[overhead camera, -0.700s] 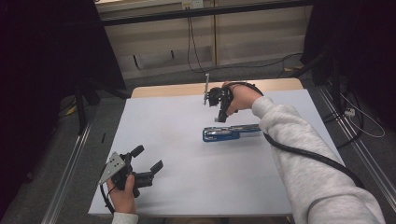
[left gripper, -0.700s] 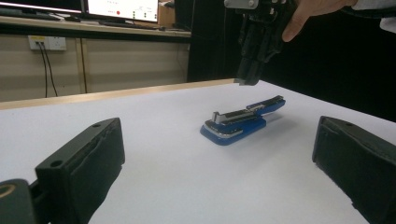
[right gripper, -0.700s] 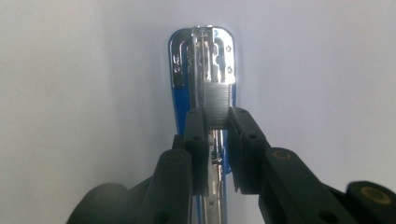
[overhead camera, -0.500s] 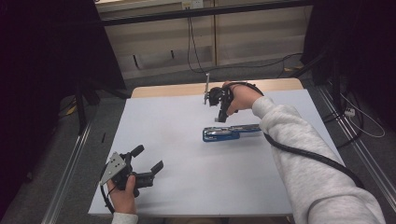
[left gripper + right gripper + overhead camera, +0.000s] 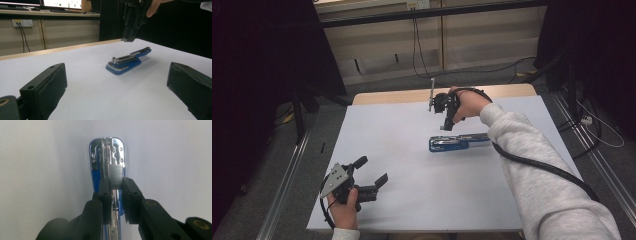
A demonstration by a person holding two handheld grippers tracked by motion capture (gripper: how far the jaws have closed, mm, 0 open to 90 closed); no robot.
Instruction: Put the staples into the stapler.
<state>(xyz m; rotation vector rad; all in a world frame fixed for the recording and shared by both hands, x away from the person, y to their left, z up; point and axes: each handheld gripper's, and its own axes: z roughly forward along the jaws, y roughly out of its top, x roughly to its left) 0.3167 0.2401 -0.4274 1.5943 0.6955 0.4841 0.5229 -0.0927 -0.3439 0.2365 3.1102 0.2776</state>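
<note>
The white-covered table (image 5: 412,150) shows no shift from the earlier high views: both hands and the work stay where they were, so the loading step appears paused rather than advanced. The blue stapler (image 5: 457,142) lies open at mid-table, its chrome magazine channel exposed. The left gripper (image 5: 373,170) rests at the near left corner, jaws spread wide and empty, facing the stapler (image 5: 127,62) from well apart. The right gripper (image 5: 446,127) hangs just above the stapler's far side, jaws clenched on a staple strip (image 5: 115,176) poised over the channel, not yet seated. No brand is legible on the stapler; the wall socket (image 5: 22,23) carries a yellow label, unreadable
</note>
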